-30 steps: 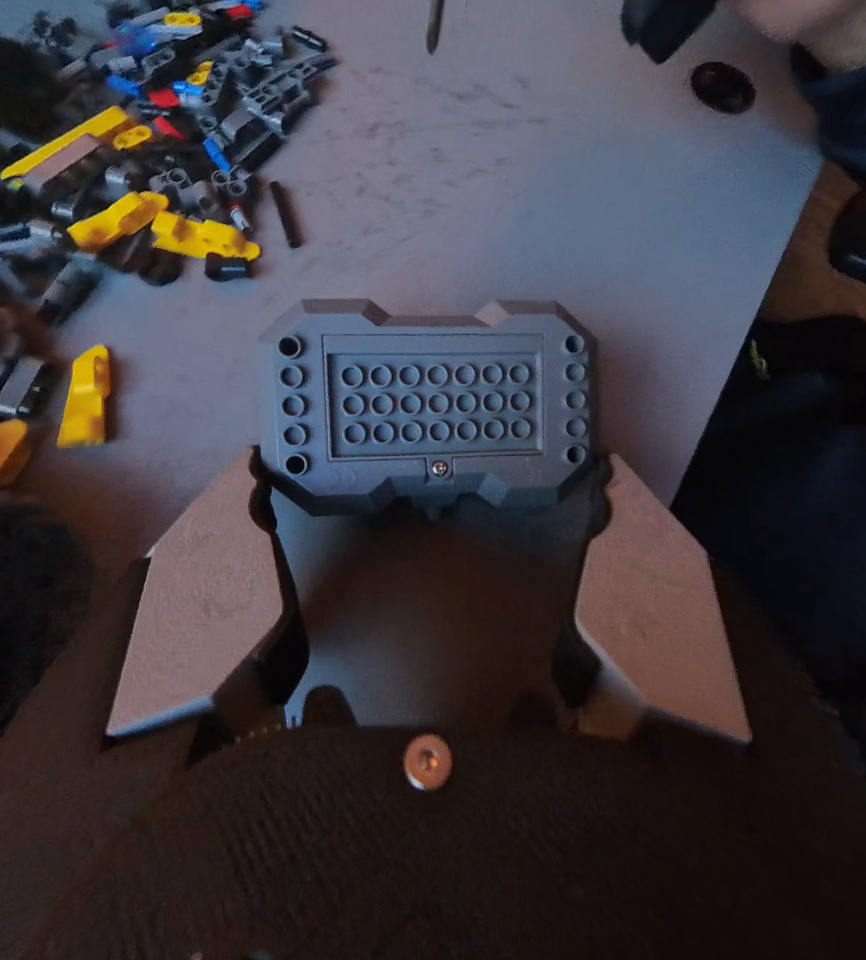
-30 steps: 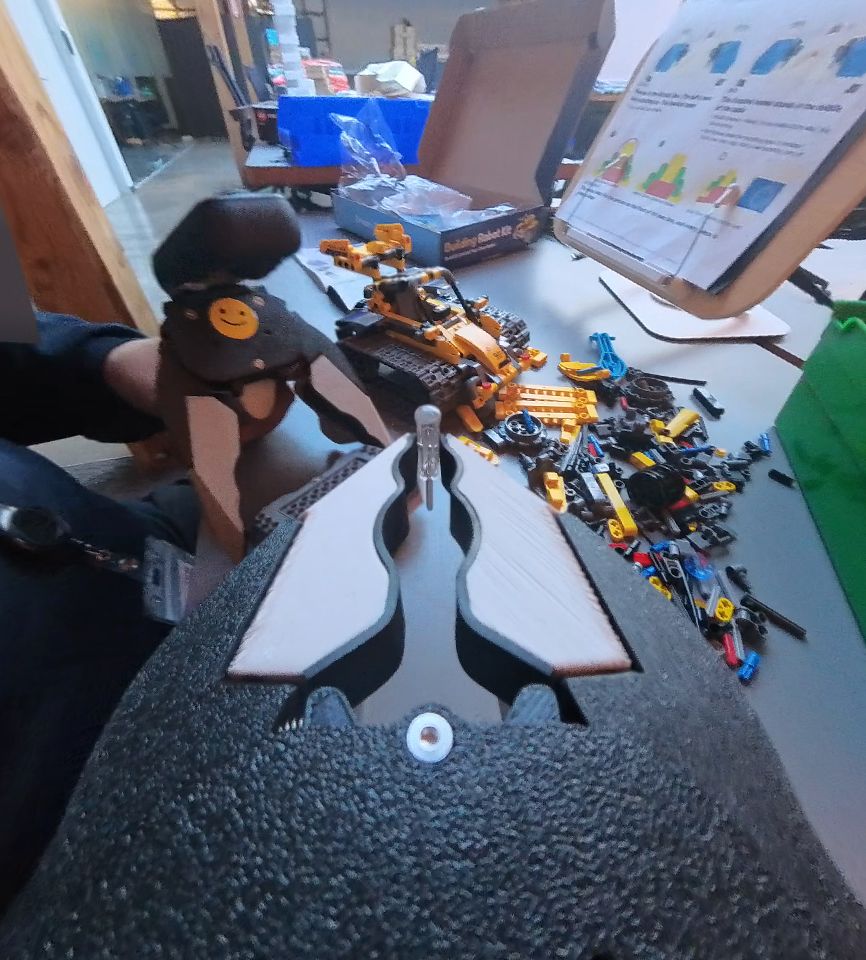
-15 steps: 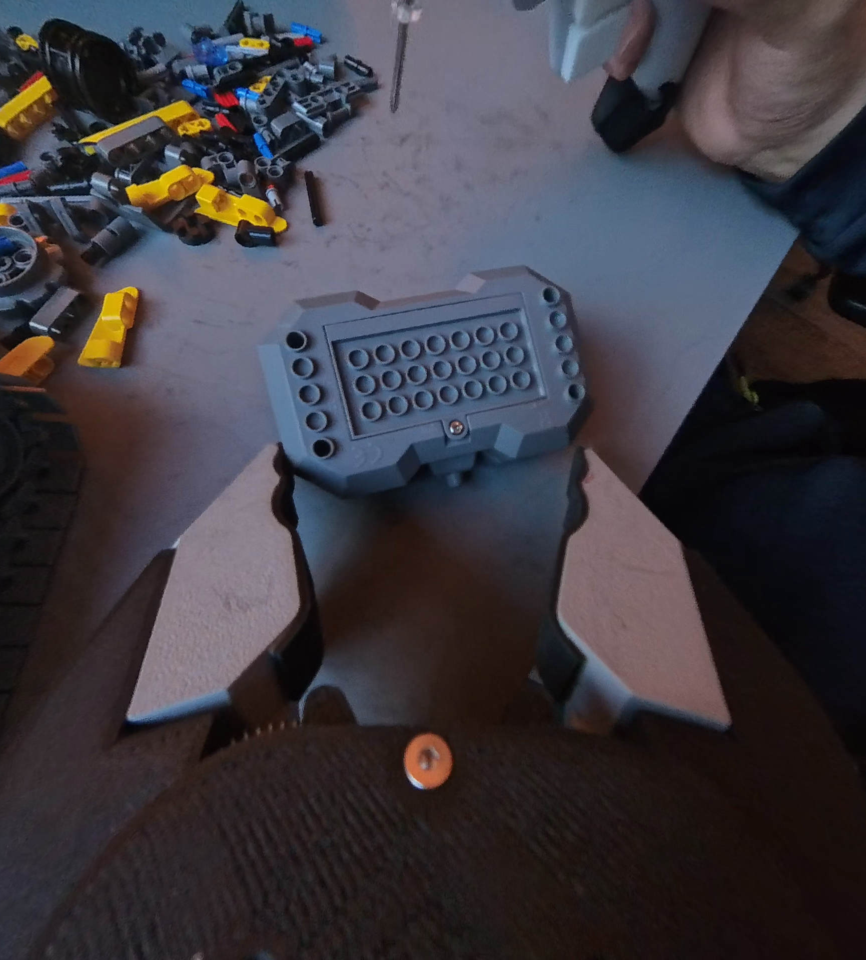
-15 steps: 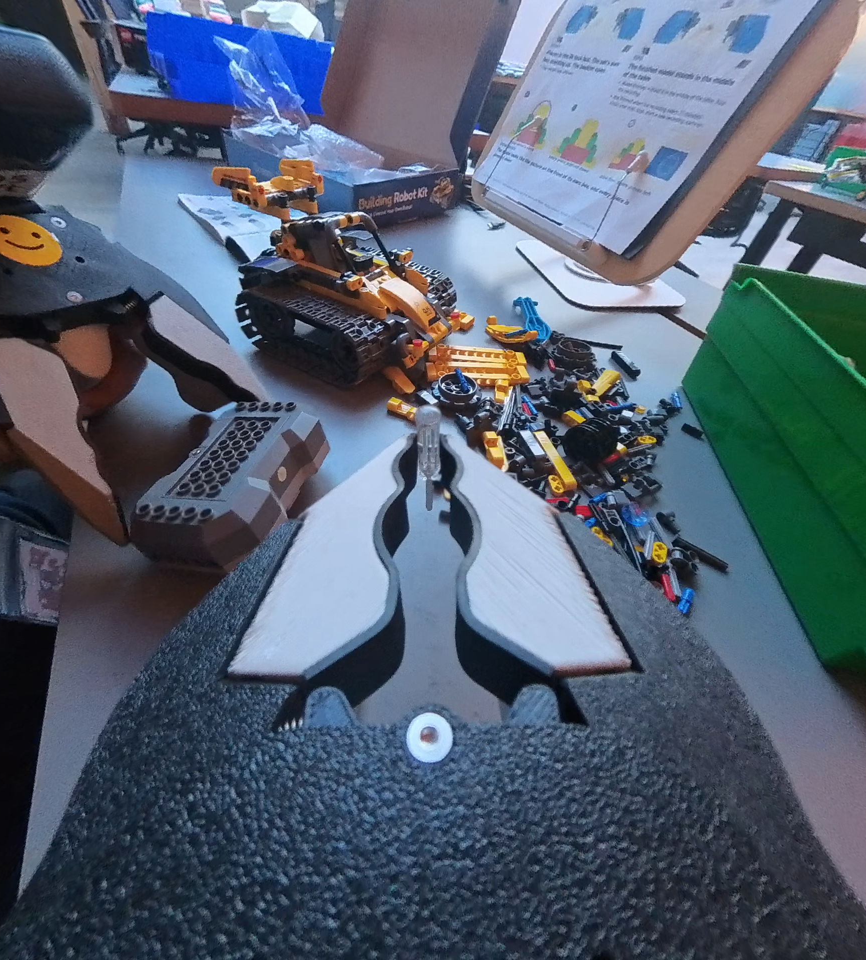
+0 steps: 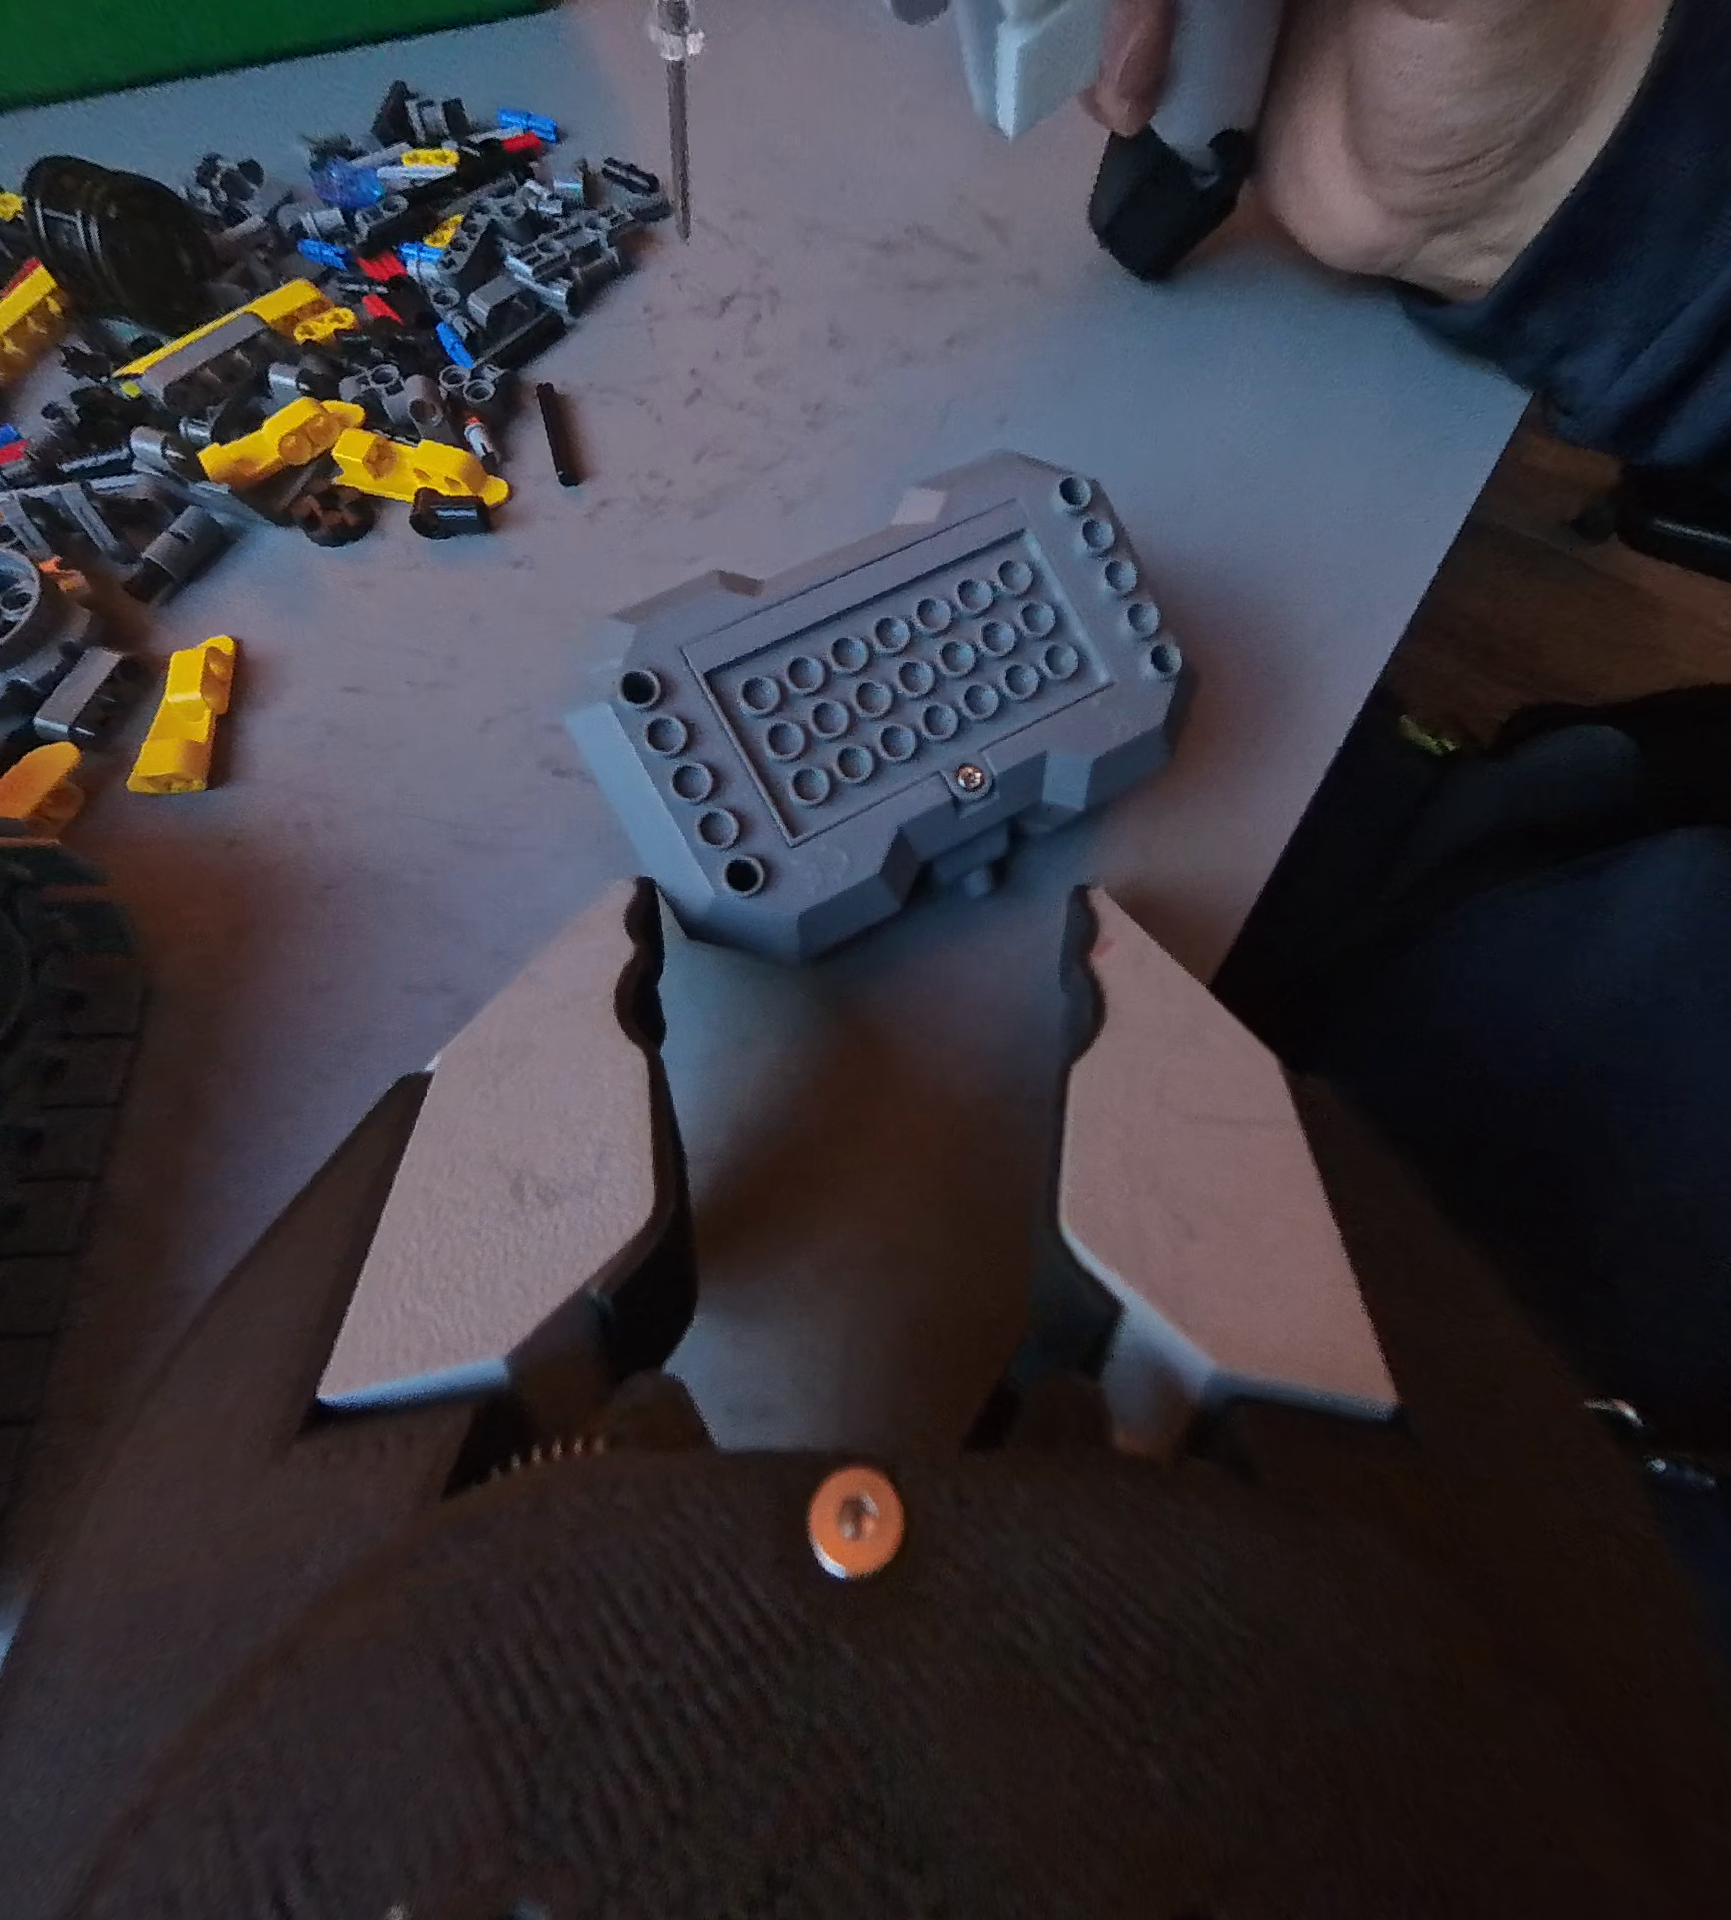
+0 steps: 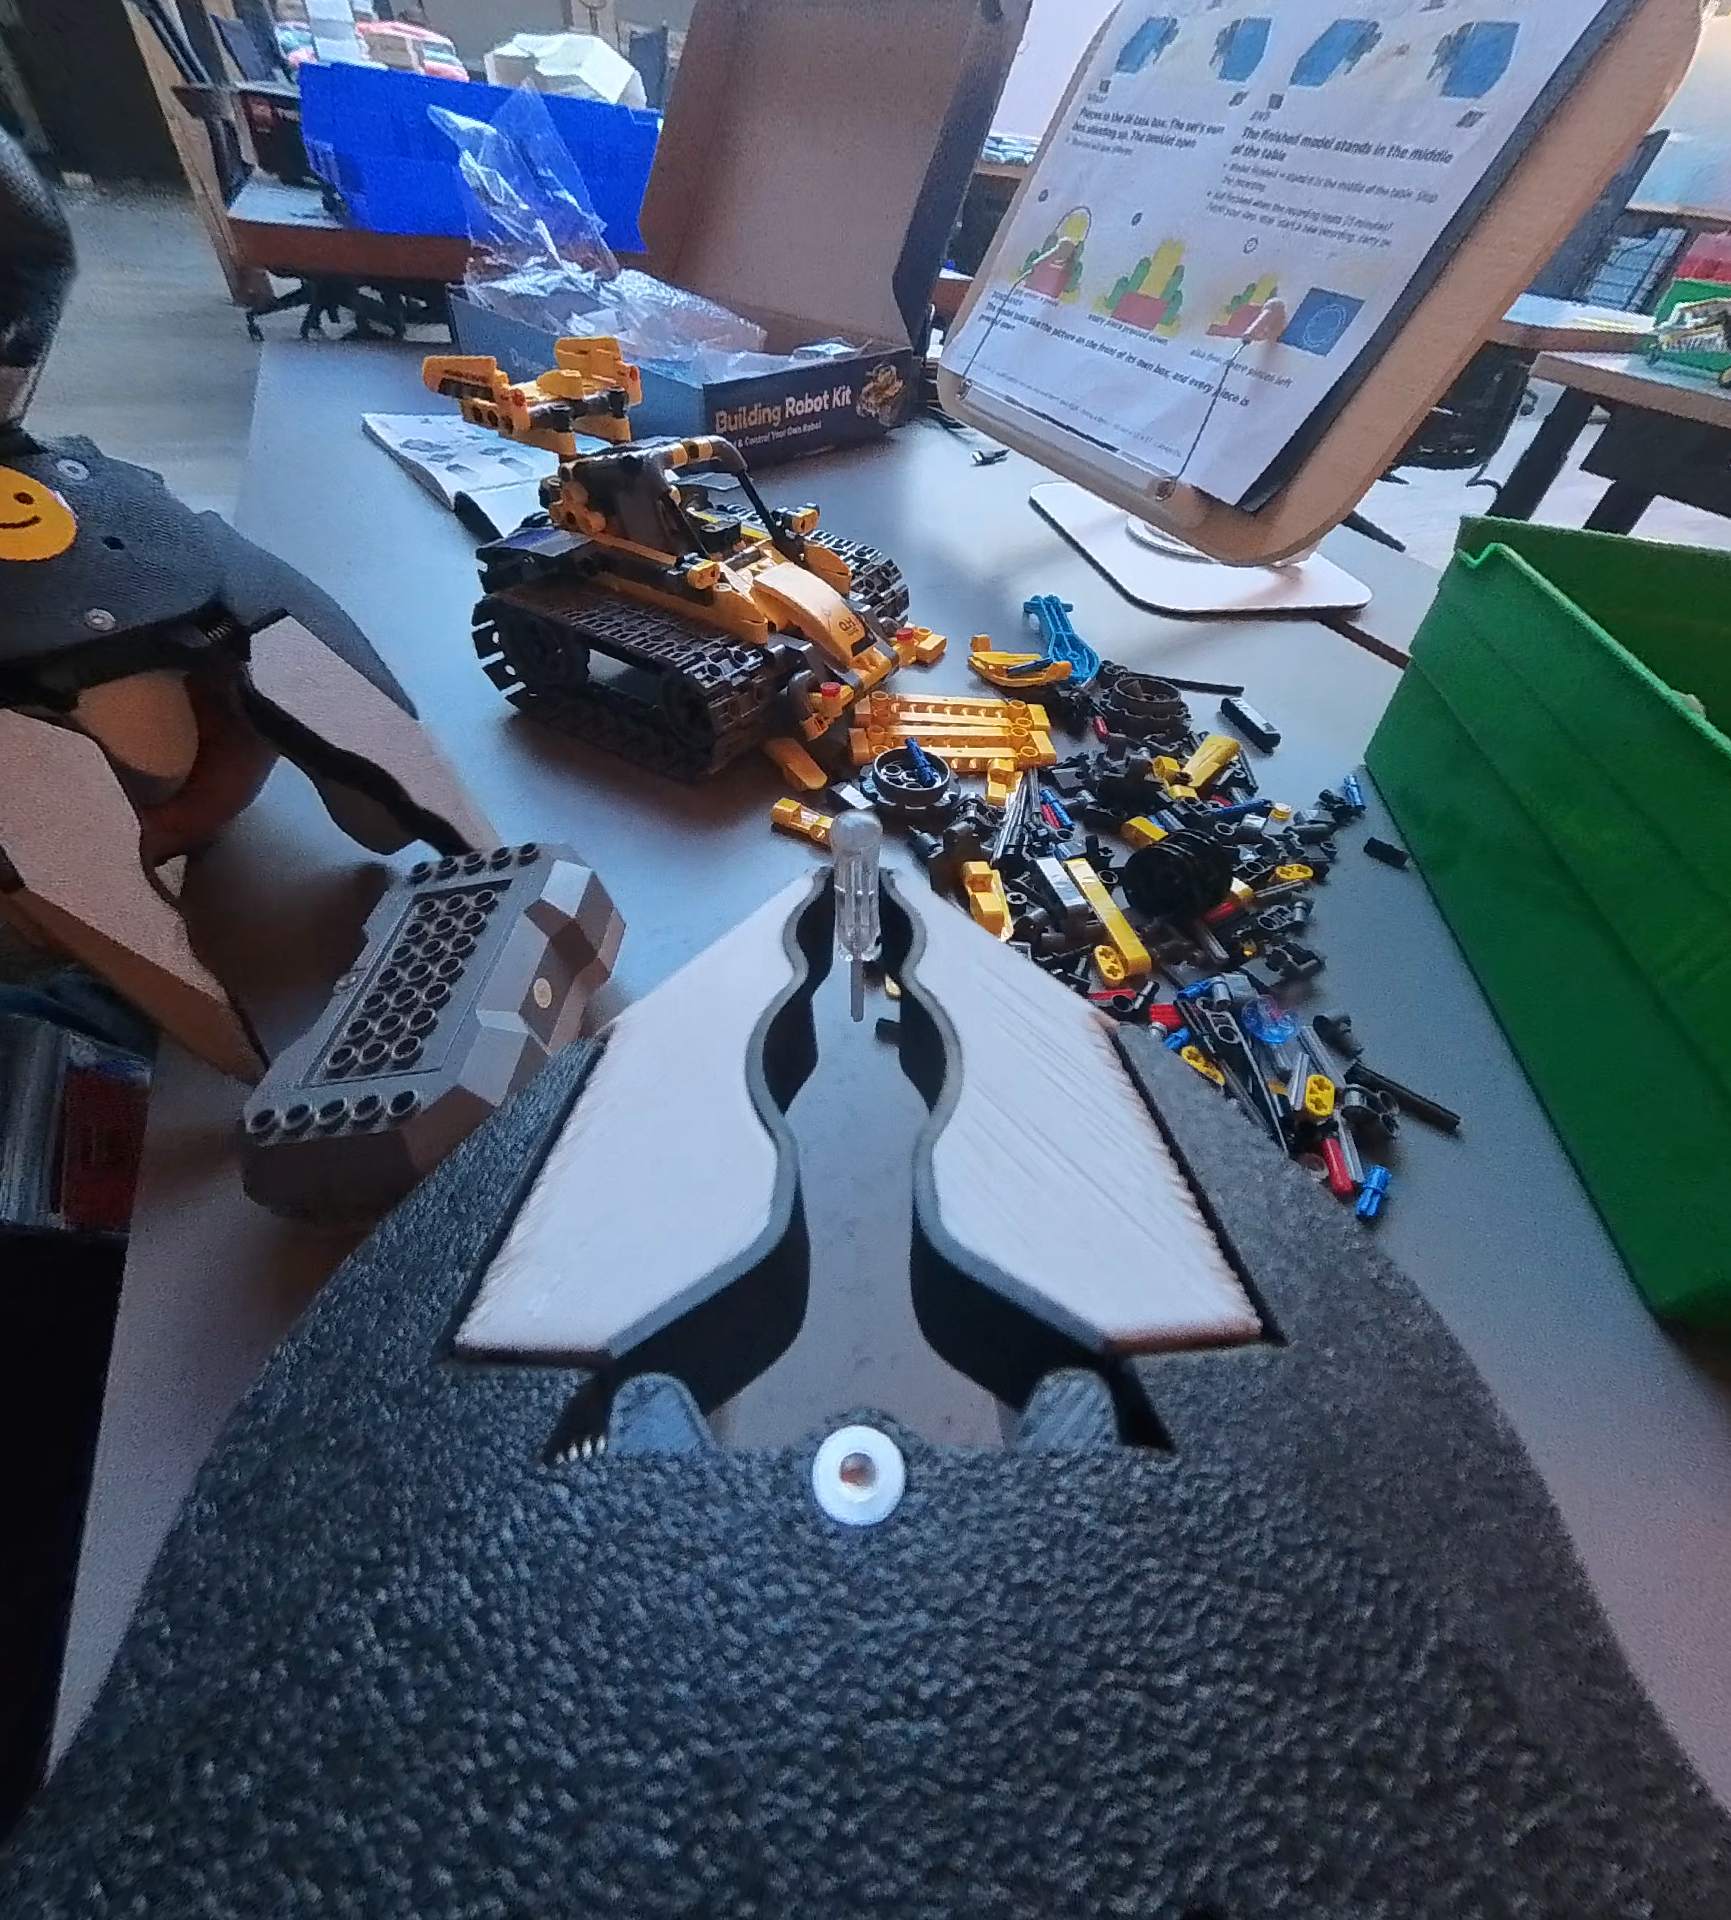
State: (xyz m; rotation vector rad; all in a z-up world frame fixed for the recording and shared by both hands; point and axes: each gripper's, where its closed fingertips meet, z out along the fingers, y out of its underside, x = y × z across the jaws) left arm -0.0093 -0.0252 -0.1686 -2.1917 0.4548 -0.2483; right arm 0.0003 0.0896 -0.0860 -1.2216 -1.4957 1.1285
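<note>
A dark grey studded battery box (image 5: 882,707) with a small screw in its lid lies on the grey table (image 5: 892,343) near the table's right edge. My left gripper (image 5: 861,914) is open, just short of the box and not touching it. The box also shows in the right wrist view (image 6: 425,1029), with my left gripper (image 6: 206,883) behind it. My right gripper (image 6: 856,883) is shut on a small clear-handled screwdriver (image 6: 856,883), held upright with the shaft pointing down. The screwdriver's shaft (image 5: 679,135) hangs above the table in the left wrist view.
A heap of loose yellow, black, blue and red building pieces (image 6: 1152,883) lies right of the box. A yellow-black tracked vehicle model (image 6: 684,634), a kit box (image 6: 736,384), an instruction board on a stand (image 6: 1256,260) and a green bin (image 6: 1619,883) stand around it. Tip to tip, the grippers are about 15 centimeters apart.
My left gripper has let go of the battery box and drawn back; the box now lies turned at an angle. My right gripper with the screwdriver has swung over toward the box.
</note>
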